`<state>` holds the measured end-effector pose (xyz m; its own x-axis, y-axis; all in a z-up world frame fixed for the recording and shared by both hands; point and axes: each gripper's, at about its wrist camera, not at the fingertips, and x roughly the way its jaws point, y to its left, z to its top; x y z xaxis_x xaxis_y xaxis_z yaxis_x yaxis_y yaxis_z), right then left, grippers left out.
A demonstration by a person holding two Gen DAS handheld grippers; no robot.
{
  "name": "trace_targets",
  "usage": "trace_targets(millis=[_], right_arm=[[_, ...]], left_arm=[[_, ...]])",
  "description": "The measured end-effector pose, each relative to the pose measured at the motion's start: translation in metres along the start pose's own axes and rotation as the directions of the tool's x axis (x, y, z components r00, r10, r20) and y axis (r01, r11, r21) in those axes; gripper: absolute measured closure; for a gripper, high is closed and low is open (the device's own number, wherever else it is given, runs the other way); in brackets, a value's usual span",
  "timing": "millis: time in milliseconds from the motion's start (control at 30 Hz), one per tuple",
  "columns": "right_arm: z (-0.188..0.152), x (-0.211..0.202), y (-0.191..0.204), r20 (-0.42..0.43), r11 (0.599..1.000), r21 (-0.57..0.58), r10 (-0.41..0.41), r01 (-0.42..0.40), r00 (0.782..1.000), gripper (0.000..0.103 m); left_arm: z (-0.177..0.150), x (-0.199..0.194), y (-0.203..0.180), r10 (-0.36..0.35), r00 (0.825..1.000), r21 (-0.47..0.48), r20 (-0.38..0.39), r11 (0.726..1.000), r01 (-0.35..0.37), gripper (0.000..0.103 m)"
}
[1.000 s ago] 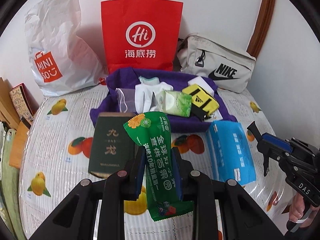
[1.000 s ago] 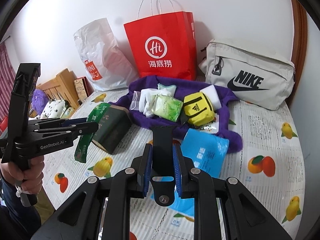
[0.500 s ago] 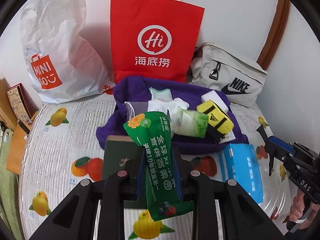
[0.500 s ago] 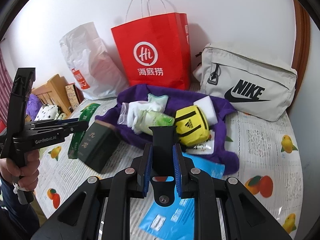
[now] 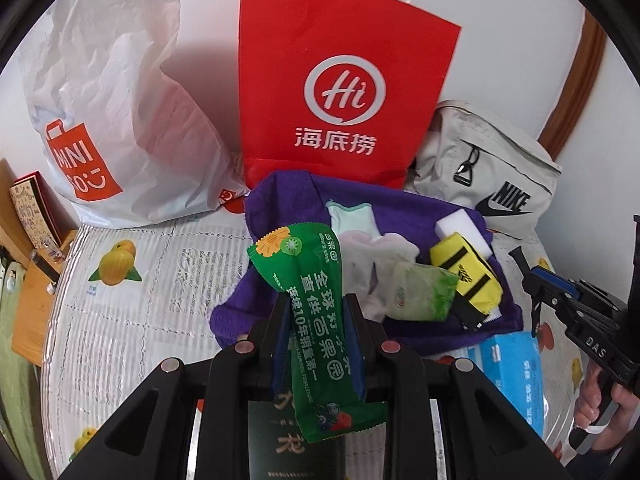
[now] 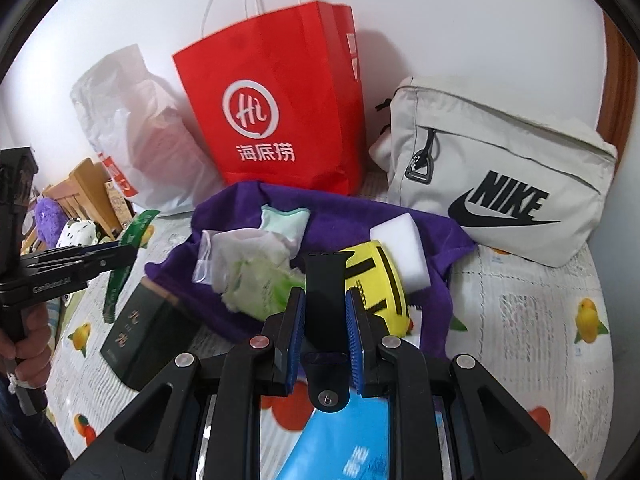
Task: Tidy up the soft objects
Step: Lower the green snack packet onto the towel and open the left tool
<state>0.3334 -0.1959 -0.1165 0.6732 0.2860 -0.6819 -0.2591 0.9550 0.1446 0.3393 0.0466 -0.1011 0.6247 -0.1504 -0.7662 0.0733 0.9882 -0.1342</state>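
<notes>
Gripping a long green foil snack packet (image 5: 316, 336) upright, the left claw (image 5: 318, 334) hangs just short of the purple fleece blanket (image 5: 280, 200); the right claw (image 6: 325, 336), equally near, pinches a black rubber strap (image 6: 325, 280).

Left gripper (image 5: 319, 332) angled downward, jaws clamped. Right gripper (image 6: 325, 330) likewise pitched down, jaws clamped, each gripped by one hand.

Glossy green foil snack packet (image 5: 316, 320), fuzzy purple cloth (image 5: 376, 204), matt red paper bag (image 5: 340, 92), crinkled white plastic bag (image 5: 112, 112)
</notes>
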Motion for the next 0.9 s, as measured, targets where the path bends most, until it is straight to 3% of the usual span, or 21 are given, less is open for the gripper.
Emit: trace_targets(millis=[433,900], right_arm=[[0.017,0.054,-0.029,-0.057,0.997,0.018,-0.068,0.069,0.996,0.082],[0.015,0.074,-0.043,-0.11,0.998,0.032,-0.047,0.051,0.993,0.078]], left_arm=[[0.029,0.039,0.007,0.007,1.0,-0.012,-0.03,1.0,-0.007,0.078],[0.052,0.078,0.009,0.001,0.998,-0.011,-0.06,1.0,-0.002,0.078]])
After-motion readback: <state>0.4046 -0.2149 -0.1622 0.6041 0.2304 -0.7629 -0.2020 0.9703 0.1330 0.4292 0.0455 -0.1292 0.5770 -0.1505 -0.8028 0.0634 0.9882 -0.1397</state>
